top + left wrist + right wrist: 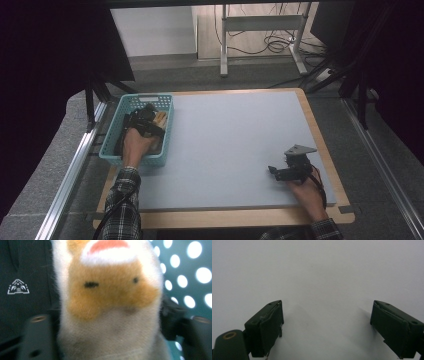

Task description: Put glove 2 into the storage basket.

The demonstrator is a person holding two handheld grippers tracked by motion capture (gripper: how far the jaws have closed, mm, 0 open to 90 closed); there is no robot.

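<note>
Left gripper [146,120] sat down inside teal basket [111,134] at table's left edge, jaws spread either side of plush toy [107,302], pads apparently clear of it. Right gripper [327,327] rested on grey mat [225,145], jaws wide, nothing between.

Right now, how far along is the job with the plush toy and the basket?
Done: the plush toy lies inside the teal basket, beside a black item. In hand: the left hand-held gripper is down in the basket with its jaws either side of the toy; the blur hides whether they press it. Left: lifting that gripper clear. The right hand-held gripper waits open on the table.
</note>
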